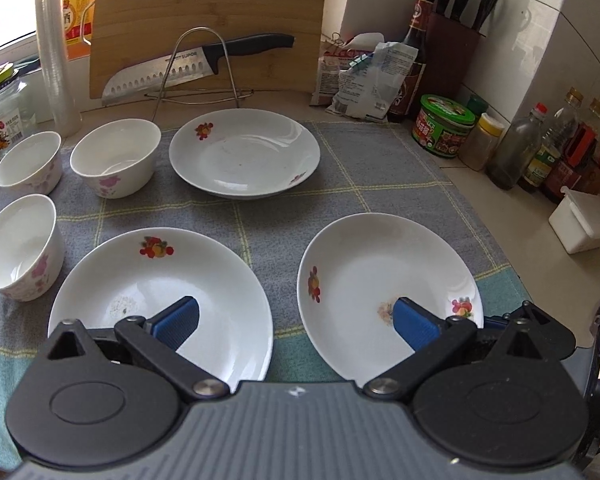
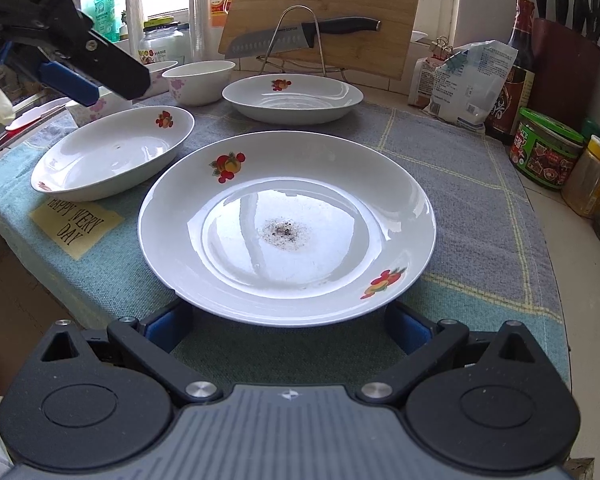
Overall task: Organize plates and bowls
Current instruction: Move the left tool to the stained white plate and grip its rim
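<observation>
Three white plates with fruit prints lie on a checked cloth (image 1: 284, 216): a far plate (image 1: 244, 154), a near left plate (image 1: 160, 300) and a near right plate (image 1: 384, 280). Three white bowls with pink flowers (image 1: 116, 156) (image 1: 28, 162) (image 1: 18, 246) stand at the left. My left gripper (image 1: 296, 322) is open, held above the gap between the two near plates. In the right wrist view my right gripper (image 2: 288, 328) is open at the near rim of the near right plate (image 2: 288, 224). The left gripper (image 2: 72, 76) shows there at upper left.
A wooden cutting board (image 1: 208, 20), a knife (image 1: 196, 66) and a wire rack (image 1: 204, 68) stand behind the plates. Bottles, jars (image 1: 446, 126) and a knife block (image 1: 456, 48) line the right wall. A white box (image 1: 584, 220) sits at the right. A yellow note (image 2: 76, 224) lies on the cloth.
</observation>
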A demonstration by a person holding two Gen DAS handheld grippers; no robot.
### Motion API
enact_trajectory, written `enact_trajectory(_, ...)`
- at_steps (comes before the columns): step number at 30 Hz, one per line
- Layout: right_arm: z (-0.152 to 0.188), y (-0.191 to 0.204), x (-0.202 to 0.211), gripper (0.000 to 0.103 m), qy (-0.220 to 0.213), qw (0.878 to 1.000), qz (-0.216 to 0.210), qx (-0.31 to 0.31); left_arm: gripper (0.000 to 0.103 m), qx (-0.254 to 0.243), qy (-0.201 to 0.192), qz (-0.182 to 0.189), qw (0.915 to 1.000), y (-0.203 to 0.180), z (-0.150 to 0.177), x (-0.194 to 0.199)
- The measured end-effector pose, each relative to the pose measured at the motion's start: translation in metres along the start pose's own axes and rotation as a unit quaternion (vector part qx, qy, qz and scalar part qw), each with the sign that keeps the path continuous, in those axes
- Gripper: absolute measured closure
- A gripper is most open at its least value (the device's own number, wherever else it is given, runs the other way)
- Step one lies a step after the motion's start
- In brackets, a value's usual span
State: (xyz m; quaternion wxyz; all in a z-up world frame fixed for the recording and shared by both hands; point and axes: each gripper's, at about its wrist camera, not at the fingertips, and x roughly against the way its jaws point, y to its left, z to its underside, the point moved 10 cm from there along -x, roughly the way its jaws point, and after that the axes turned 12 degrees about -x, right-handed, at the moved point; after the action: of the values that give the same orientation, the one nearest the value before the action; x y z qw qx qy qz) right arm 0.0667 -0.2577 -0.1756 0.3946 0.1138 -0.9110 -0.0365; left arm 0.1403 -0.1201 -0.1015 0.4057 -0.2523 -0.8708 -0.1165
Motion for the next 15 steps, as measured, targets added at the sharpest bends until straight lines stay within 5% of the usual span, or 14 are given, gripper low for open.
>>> enact_trajectory(9, -0.001, 0.0, 0.0, 0.0, -0.001, 1.0, 0.001, 0.002, 0.001, -0.094, 0.005, 0.099, 0.9907, -0.025, -0.035, -0.05)
enact_trajectory(15, 0.0, 0.0, 0.0, 0.0, -0.009, 1.0, 0.009, -0.005, 0.001, -0.147, 0.057, 0.149, 0.9763, -0.041, -0.039, -0.079)
